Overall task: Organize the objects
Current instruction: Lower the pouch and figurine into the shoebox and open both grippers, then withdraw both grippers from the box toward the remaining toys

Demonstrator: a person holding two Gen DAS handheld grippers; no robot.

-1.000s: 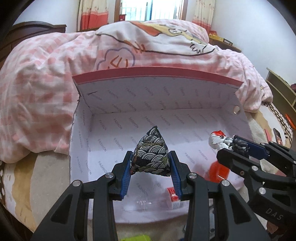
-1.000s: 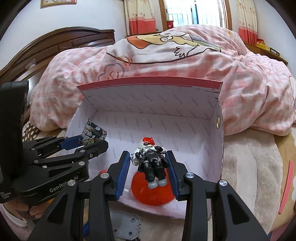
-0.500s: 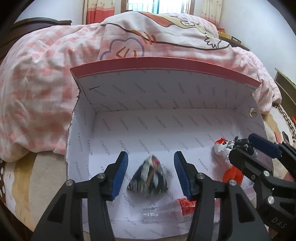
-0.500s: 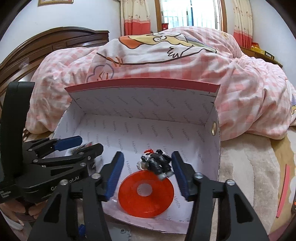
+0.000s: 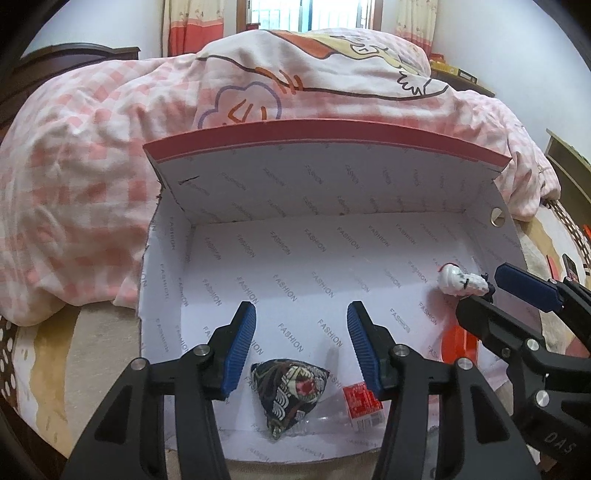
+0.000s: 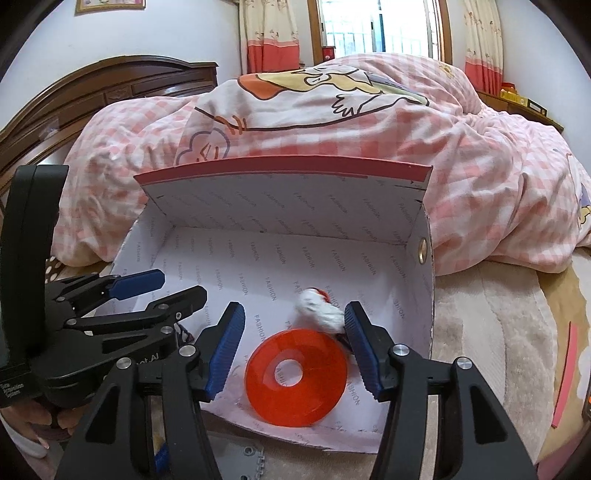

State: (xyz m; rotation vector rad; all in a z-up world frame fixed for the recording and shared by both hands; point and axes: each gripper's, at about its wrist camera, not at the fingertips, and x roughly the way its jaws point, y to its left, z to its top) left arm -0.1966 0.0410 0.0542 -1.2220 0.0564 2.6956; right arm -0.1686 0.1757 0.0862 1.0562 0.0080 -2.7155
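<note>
I hold both claws released over the box (image 5: 166, 280): left gripper (image 5: 301, 347) above the pouch (image 5: 290, 393), right gripper (image 6: 293, 345) by the blurred figure (image 6: 319, 310).

Pink checked quilt (image 6: 480, 177) on bed; daylit window (image 6: 376, 26); red-hemmed curtains (image 6: 266, 40)

The toy figure (image 6: 319, 309) inside the box (image 6: 284, 173) is motion-blurred (possibly tipped over), its lower half hidden behind the right gripper's (image 6: 293, 349) finger.
</note>
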